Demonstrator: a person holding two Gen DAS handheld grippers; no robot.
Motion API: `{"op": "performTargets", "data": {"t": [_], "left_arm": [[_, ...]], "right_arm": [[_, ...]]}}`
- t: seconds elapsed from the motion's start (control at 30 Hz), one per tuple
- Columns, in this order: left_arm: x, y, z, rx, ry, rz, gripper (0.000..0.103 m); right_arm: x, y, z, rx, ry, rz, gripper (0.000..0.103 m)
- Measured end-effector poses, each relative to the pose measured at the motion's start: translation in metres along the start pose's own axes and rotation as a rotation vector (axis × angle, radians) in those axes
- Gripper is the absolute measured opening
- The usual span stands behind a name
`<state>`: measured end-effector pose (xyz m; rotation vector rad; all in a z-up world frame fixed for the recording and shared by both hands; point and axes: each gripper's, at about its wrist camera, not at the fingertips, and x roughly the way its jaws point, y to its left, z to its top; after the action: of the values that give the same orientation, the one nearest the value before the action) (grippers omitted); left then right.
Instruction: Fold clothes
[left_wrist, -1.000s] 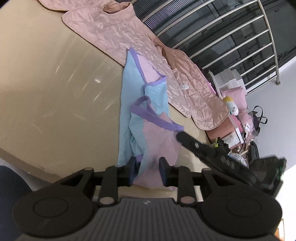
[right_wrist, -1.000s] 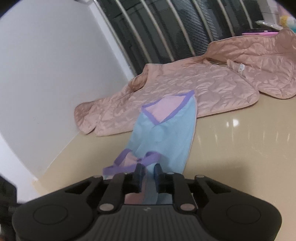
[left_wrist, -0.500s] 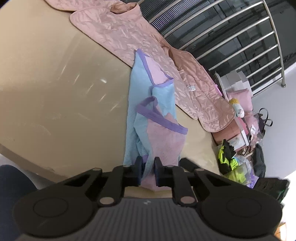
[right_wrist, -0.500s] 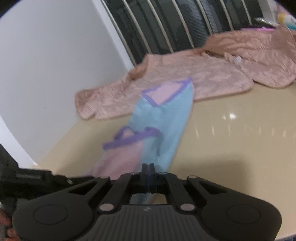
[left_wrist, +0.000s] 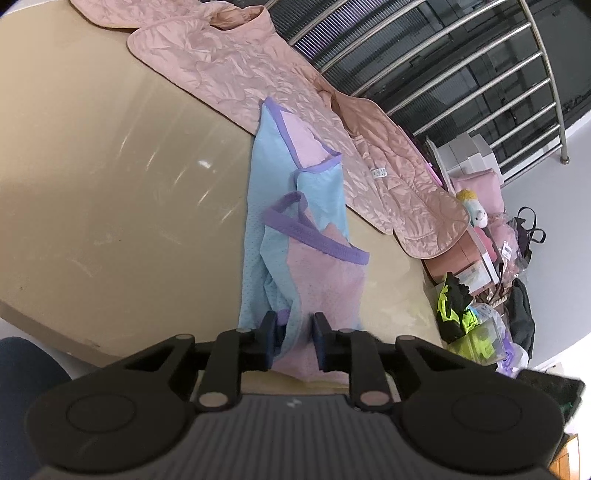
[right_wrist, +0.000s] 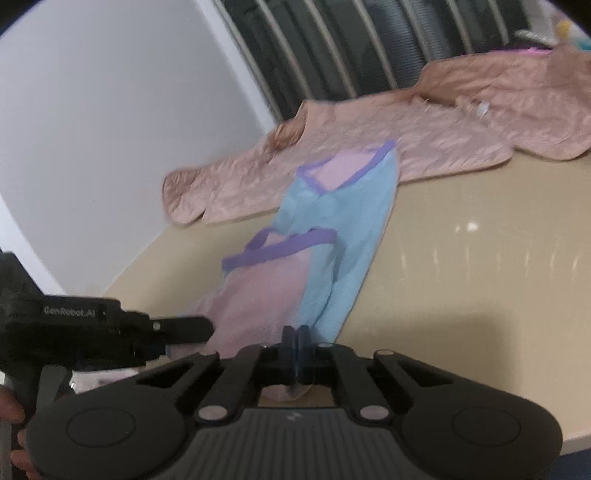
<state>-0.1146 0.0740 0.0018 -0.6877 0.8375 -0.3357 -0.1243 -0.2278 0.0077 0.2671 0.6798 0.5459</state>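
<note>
Jaws of the left gripper (left_wrist: 294, 338) stand somewhat apart at the bottom centre of the left view, with the near hem of the top (left_wrist: 299, 236) lying between them; the fingers (left_wrist: 268, 343) sit at either side of the cloth, and I cannot tell whether they touch it. Jaws of the right gripper (right_wrist: 295, 345) are pressed together at the bottom centre of the right view, right at the top's (right_wrist: 332, 236) near edge; whether cloth is pinched between them cannot be made out. That top is light blue and pink with purple trim, stretched lengthwise up the middle of both frames on a tan table (left_wrist: 110, 177), its lower part folded so a pink panel shows on one side. Its far end rests on a pink quilted jacket (left_wrist: 258, 74) that runs diagonally from the upper left toward the right in the left view, and across the upper half in the right view (right_wrist: 406, 147). At the lower left of the right view the left gripper (right_wrist: 192, 328) reaches in from the side beside the pink panel, held by a hand (right_wrist: 14, 410) at the frame edge. Metal railing (left_wrist: 480, 74) fills the upper right of the left view, with piled boxes and bags (left_wrist: 480, 258) below it at the right edge. White wall (right_wrist: 110, 110) fills the upper left of the right view
</note>
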Motion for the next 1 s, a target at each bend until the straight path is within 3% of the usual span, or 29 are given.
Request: {"op": "performTargets", "data": {"t": [0.1, 0.3, 0.37, 0.43, 0.53, 0.7, 0.8, 0.97, 1.0], "left_arm": [[0.001, -0.005, -0.001, 0.015, -0.003, 0.010, 0.023], [-0.001, -0.014, -0.001, 0.050, -0.009, 0.028, 0.037], [-0.005, -0.020, -0.001, 0.076, -0.012, 0.048, 0.047], [-0.012, -0.026, -0.001, 0.116, -0.029, 0.076, 0.048], [-0.018, -0.024, 0.001, 0.130, -0.047, 0.060, 0.051], [-0.014, -0.013, -0.003, 0.110, -0.039, 0.125, 0.040], [-0.016, -0.013, -0.005, 0.142, -0.053, 0.135, 0.040], [-0.016, -0.016, -0.008, 0.199, -0.072, 0.156, 0.039], [-0.016, -0.018, -0.009, 0.206, -0.072, 0.160, 0.039]], "right_arm": [[-0.012, 0.002, -0.005, -0.006, -0.041, -0.026, 0.000], [-0.014, 0.012, -0.019, -0.034, 0.013, -0.049, 0.002], [-0.018, 0.016, -0.017, -0.064, -0.019, -0.068, 0.008], [-0.025, 0.019, -0.009, -0.094, -0.074, -0.083, 0.018], [-0.025, 0.021, 0.004, -0.126, -0.142, -0.022, 0.018], [0.008, 0.026, 0.022, -0.139, -0.105, 0.039, 0.018], [0.032, 0.026, 0.021, -0.156, -0.022, -0.007, 0.018], [0.017, 0.032, 0.008, -0.326, -0.029, 0.064, 0.019], [0.013, 0.033, 0.006, -0.363, -0.035, 0.082, 0.024]]}}
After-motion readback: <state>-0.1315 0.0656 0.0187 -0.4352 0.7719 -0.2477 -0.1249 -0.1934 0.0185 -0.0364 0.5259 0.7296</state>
